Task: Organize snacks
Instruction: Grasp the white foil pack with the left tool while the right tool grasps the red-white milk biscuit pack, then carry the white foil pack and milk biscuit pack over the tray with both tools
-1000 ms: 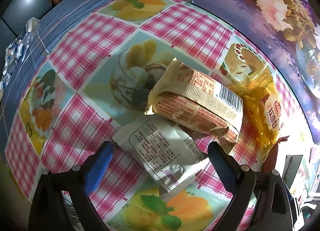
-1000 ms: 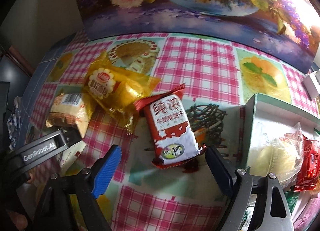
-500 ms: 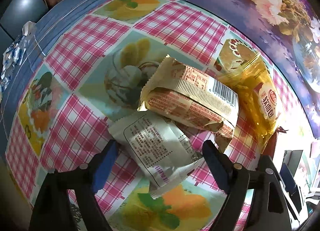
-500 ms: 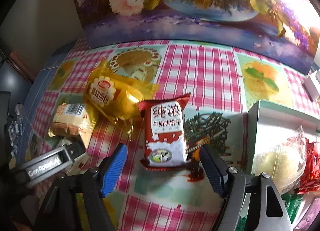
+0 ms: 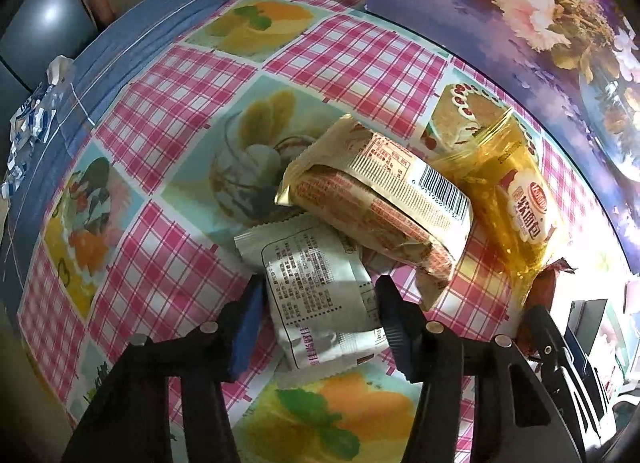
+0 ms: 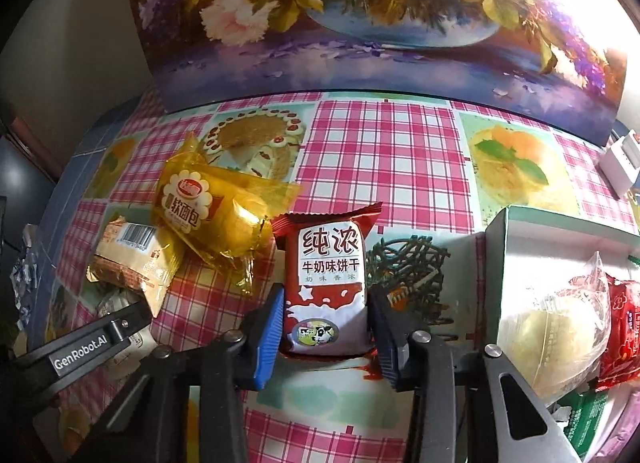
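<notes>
My left gripper (image 5: 320, 303) is shut on a white snack packet (image 5: 316, 295) that lies on the checked tablecloth. A tan barcode packet (image 5: 384, 199) rests partly on it, with a yellow bread packet (image 5: 516, 207) to its right. My right gripper (image 6: 326, 315) is shut on a red and white biscuit packet (image 6: 326, 279) on the table. The yellow bread packet (image 6: 212, 215) and the tan packet (image 6: 132, 259) lie to its left. A white box (image 6: 496, 263) at the right holds several snacks.
A flower painting (image 6: 380, 23) stands along the back of the table. The left gripper's body (image 6: 80, 347) shows at the lower left of the right wrist view. A white plug block (image 6: 620, 163) sits at the far right. The blue cloth edge (image 5: 120, 43) runs on the left.
Both grippers have closed: the left one around the white packet, the right one around the red biscuit packet. Both moved forward onto their packets.
</notes>
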A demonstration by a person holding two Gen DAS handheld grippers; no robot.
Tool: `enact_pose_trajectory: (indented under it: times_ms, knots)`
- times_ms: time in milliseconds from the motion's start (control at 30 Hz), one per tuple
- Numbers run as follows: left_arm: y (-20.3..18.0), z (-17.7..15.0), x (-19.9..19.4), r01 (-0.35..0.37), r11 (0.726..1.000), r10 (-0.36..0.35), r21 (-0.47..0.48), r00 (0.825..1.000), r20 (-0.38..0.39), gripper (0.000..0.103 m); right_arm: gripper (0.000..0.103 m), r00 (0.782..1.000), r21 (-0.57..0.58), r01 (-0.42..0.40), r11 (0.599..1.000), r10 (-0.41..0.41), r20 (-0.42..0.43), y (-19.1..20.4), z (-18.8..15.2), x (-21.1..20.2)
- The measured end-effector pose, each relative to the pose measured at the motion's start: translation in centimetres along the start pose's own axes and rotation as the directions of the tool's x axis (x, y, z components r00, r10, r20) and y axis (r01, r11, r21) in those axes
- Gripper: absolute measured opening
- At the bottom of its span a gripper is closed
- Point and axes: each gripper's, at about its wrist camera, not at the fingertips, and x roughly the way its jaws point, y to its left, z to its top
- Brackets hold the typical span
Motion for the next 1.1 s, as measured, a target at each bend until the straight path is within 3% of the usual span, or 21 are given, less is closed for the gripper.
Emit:
enact_pose_trajectory:
  times_ms: [500, 833, 1100]
  knots:
    - [-0.7, -1.6, -1.7, 0.011, 1.0, -0.011, 0.029, 1.0, 0.005, 0.056, 0.043, 0.999, 0.046, 0.021, 0.999, -0.019, -0.039, -0.9, -1.1, -1.2]
    - [-2.3, -3.5, -4.0, -0.001, 0.997, 0.0, 0.073, 1.0, 0.025, 0.056, 0.042, 0.997, 0.132, -0.019, 0.991, 0.029, -0.075, -2.2, -2.8, -2.9]
    - [-2.5, -4.5, -6.3, 0.0, 0.995, -0.005, 0.096, 0.999, 0.053, 0.056, 0.042, 0.996, 0.168, -0.052, 0.984, 0.063, -0.056, -3.0, -3.8, -5.0]
